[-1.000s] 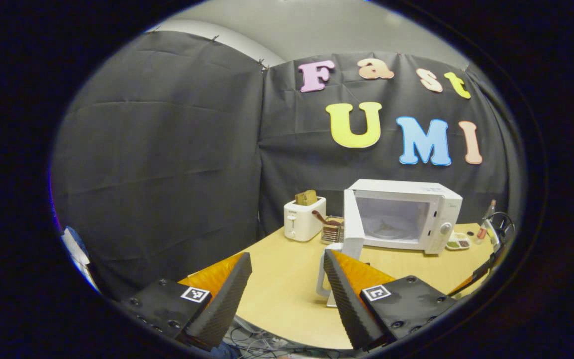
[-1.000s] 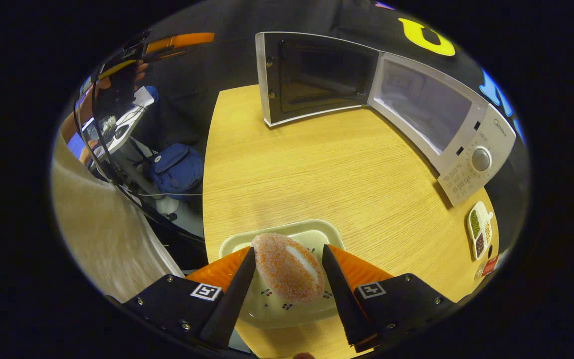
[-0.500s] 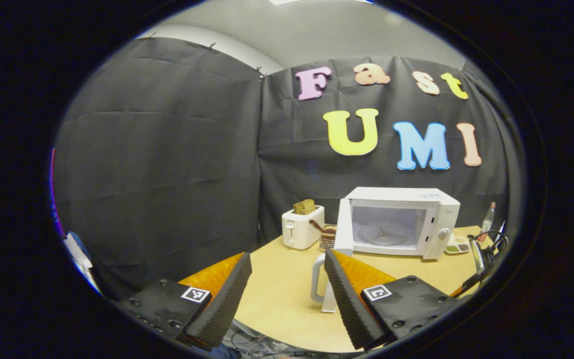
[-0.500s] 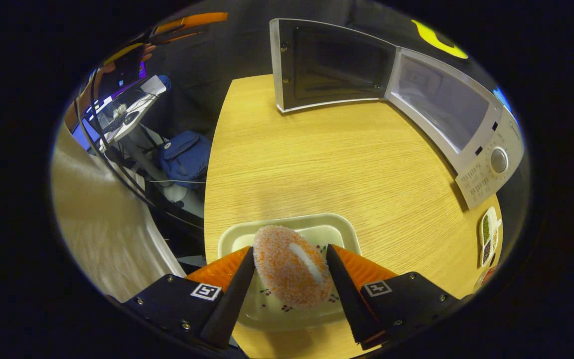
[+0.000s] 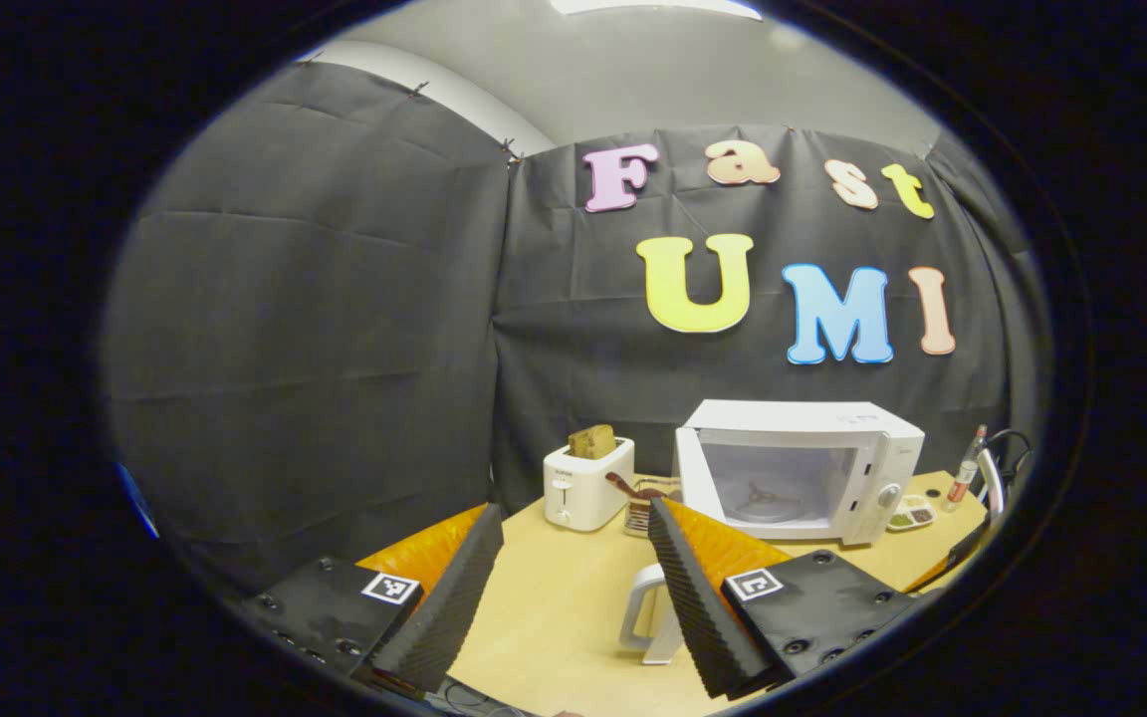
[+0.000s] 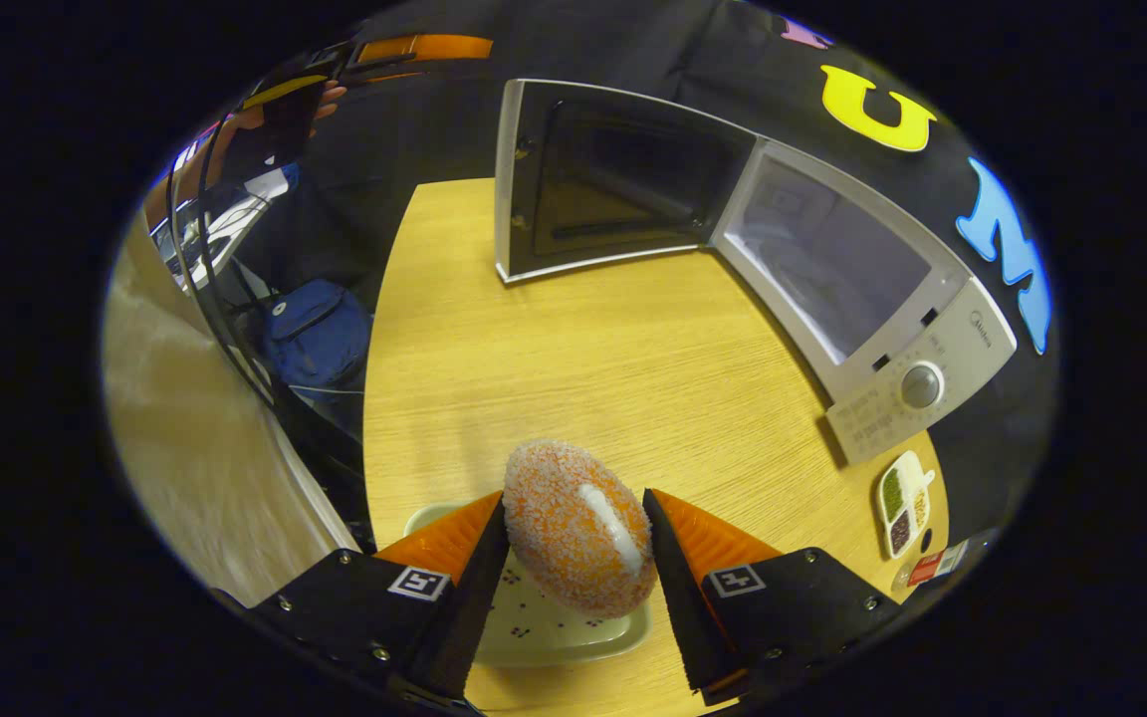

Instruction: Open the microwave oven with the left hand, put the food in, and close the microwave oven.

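Observation:
An orange, sugar-coated bun [image 6: 578, 528] hangs just above a pale plate [image 6: 554, 627], and my right gripper [image 6: 573, 503] is shut on its two sides. Beyond it the white microwave [image 6: 917, 344] stands with its door [image 6: 613, 184] swung wide to the left and its cavity [image 6: 827, 264] bare. My left gripper [image 5: 573, 588] is open and holds nothing, back from the table's near edge. From there the microwave [image 5: 798, 468] stands far off at the back right, with the door [image 5: 695, 476] open.
A white toaster [image 5: 588, 483] with bread stands left of the microwave. A white mug [image 5: 648, 622] sits near my left gripper's right finger. A small sectioned dish [image 6: 902, 493] lies right of the microwave's dial. A blue bag [image 6: 315, 334] lies off the table's [image 6: 583, 368] left edge.
My right gripper has raised the bun off the plate and carried it forward. The left gripper has drawn back and tilted up, so the microwave looks lower and farther away.

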`<state>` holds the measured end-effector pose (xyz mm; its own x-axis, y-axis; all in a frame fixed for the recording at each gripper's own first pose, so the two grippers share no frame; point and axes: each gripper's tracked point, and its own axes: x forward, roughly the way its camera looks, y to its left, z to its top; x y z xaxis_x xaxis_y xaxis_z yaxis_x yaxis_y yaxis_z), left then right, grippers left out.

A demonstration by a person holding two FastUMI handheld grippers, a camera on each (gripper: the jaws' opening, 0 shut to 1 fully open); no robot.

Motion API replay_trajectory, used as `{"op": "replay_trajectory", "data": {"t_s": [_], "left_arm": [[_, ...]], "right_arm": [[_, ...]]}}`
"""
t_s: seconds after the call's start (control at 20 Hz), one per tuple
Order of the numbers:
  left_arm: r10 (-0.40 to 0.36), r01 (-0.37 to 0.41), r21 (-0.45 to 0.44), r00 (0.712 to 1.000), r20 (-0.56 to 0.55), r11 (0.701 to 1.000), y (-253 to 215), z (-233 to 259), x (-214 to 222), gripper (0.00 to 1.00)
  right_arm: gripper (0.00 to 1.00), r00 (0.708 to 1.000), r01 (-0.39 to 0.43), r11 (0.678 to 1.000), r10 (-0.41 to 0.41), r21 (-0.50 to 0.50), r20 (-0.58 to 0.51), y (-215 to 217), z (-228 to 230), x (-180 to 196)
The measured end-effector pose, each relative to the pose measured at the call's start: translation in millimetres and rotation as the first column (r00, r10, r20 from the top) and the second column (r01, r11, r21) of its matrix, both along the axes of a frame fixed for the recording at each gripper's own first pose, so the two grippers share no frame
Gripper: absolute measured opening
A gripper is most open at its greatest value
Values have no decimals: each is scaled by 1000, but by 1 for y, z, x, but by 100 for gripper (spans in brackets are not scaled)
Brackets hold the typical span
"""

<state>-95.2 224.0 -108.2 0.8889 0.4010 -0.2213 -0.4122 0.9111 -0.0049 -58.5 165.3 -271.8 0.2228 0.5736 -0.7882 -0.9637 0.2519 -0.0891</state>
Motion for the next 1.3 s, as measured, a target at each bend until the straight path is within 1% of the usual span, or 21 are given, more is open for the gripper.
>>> {"op": "replay_trajectory", "data": {"t_s": [0.15, 0.4, 0.65, 0.85, 1.0, 1.1, 1.15, 1.2, 1.3], "left_arm": [[-8, 8, -5, 1000, 5, 1000, 17, -4, 8, 95], [-2, 2, -23, 1000, 3, 1000, 42, -11, 9, 94], [12, -13, -24, 1000, -10, 1000, 68, -18, 3, 94], [37, -38, -39, 999, -22, 999, 89, -26, -5, 95], [59, -61, -43, 997, -40, 997, 106, -34, -14, 95], [83, -85, -44, 995, -51, 995, 120, -37, -20, 95], [95, -98, -44, 994, -57, 994, 126, -37, -24, 97], [106, -108, -42, 993, -61, 993, 132, -37, -27, 94], [128, -131, -28, 989, -71, 991, 144, -36, -36, 95]], "right_arm": [[79, 996, 45, 999, -47, 27, 70, 19, 26, 29], [79, 978, 81, 993, -96, 91, 186, 60, 65, 73], [79, 953, 115, 985, -146, 127, 267, 88, 81, 118], [79, 922, 142, 977, -189, 157, 340, 111, 88, 157], [79, 888, 163, 966, -232, 199, 396, 127, 92, 188], [79, 863, 172, 961, -252, 215, 438, 142, 89, 213], [79, 854, 176, 959, -262, 224, 449, 148, 85, 223], [79, 846, 179, 957, -267, 227, 461, 154, 82, 232], [79, 826, 195, 955, -284, 226, 487, 162, 75, 251]]}}
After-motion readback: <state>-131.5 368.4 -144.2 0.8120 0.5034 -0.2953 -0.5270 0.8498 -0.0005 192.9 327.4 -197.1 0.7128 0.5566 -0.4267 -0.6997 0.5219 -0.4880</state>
